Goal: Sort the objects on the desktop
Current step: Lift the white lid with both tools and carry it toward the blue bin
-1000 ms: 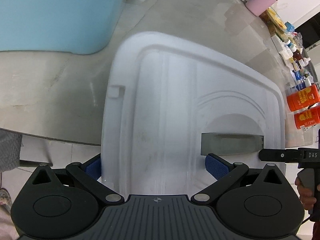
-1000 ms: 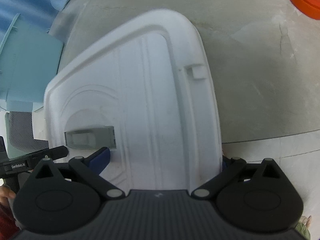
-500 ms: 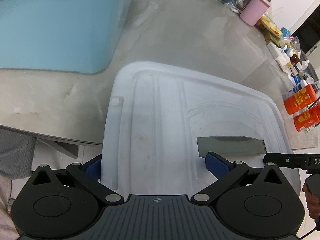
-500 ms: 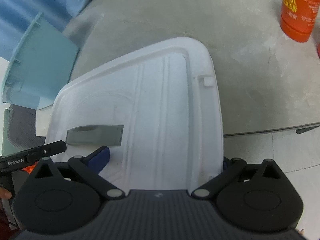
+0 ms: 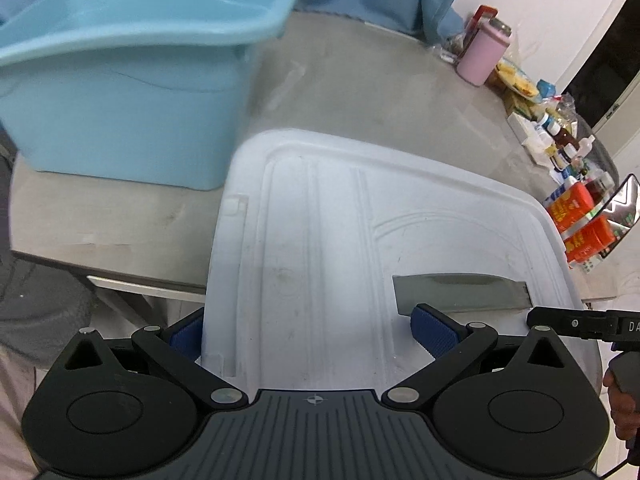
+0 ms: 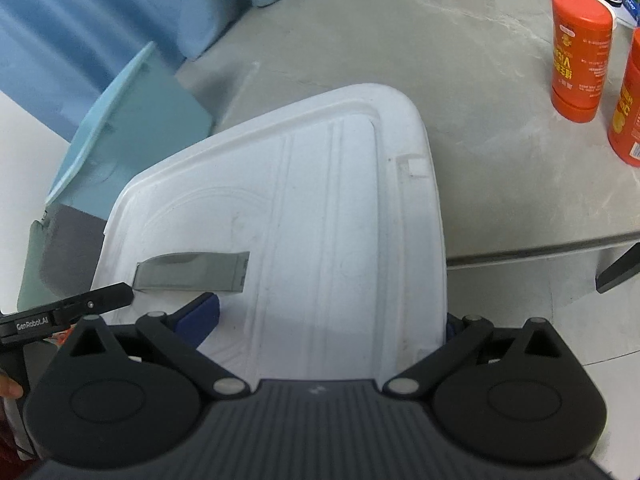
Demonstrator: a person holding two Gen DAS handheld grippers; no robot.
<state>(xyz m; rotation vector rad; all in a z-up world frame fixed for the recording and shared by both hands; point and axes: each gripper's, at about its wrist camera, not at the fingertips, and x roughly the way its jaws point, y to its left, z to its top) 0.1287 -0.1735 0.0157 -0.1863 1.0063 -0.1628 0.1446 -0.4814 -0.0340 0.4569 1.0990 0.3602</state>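
**Lid in carry, bin uncovered: stock of the table at this moment**

Lid (image 5: pixel 320 248), white plastic, ribbed, with one slot handle cut through near its rear end. Held at its near edge by both tools and tilted out over the table's front edge, partly above the grey table (image 5: pixel 360 80) and partly above the floor. No part of it visibly rests on the bin.

Left gripper (image 5: pixel 312 330): jaws spread about as wide as half the lid, blue pads set against the lid's left rim and its middle by the slot; clamped on the lid.

Right gripper (image 6: pixel 332 320): likewise spread wide, one blue pad (image 6: pixel 200 314) by the slot, the other tucked behind the lid's right rim; also clamped on the lid.

Bin (image 5: pixel 132 92), light blue, open-topped, standing at the table's left rear, just beside the lid's far corner. Its inside is only partly in view; contents cannot be told.

Orange bottles (image 6: pixel 580 52), two, upright at the right side. Pink cup (image 5: pixel 482 54) and a row of small bottles and packets (image 5: pixel 560 140) along the far right edge.

Progress, as judged: early. The bin appears uncovered and ready, but the loose goods stand unsorted, well apart from it. Remaining: set the lid aside, then move each item across.
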